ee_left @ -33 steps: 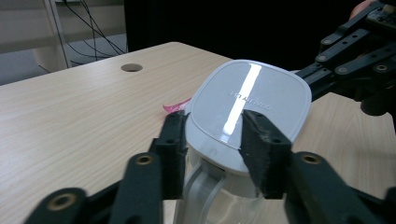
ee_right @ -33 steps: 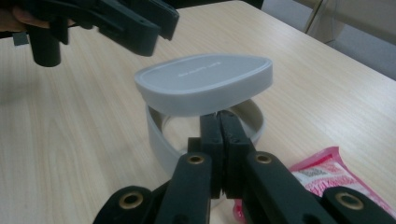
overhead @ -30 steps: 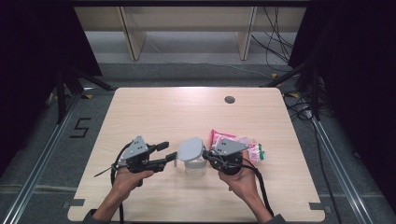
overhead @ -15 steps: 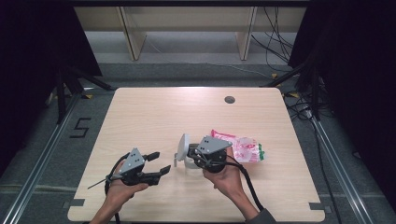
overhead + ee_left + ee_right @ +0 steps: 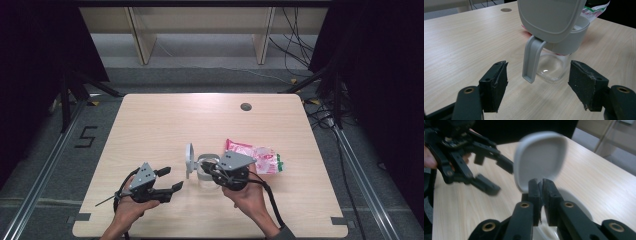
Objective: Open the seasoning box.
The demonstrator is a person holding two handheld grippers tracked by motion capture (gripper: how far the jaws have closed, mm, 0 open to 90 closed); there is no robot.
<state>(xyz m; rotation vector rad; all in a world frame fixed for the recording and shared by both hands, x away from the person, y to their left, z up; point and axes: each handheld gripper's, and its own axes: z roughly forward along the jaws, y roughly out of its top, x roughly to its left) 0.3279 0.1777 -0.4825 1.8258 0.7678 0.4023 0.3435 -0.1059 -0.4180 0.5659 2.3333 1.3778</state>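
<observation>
A clear glass container (image 5: pixel 202 173) with a grey rim stands on the table, its grey hinged lid (image 5: pixel 189 159) swung upright. My right gripper (image 5: pixel 210 169) is shut on the rim at the lid's base, and its jaws have just been opening a little with the rim edge still between them (image 5: pixel 541 185). The lid (image 5: pixel 539 157) rises just beyond them. My left gripper (image 5: pixel 173 179) sits to the left of the container, and its jaws have just been opening, with nothing between them. In the left gripper view (image 5: pixel 539 77) the lid's latch tab (image 5: pixel 531 62) hangs just ahead.
A pink snack bag (image 5: pixel 257 156) lies right behind the container, partly under my right hand. A small dark round hole (image 5: pixel 245 106) marks the far side of the tabletop (image 5: pixel 165 130). Dark stands and cables surround the table.
The lid has swung from tilted over to upright. My left gripper pulled back from the container toward the front edge and opened wider. The right hand stayed at the container.
</observation>
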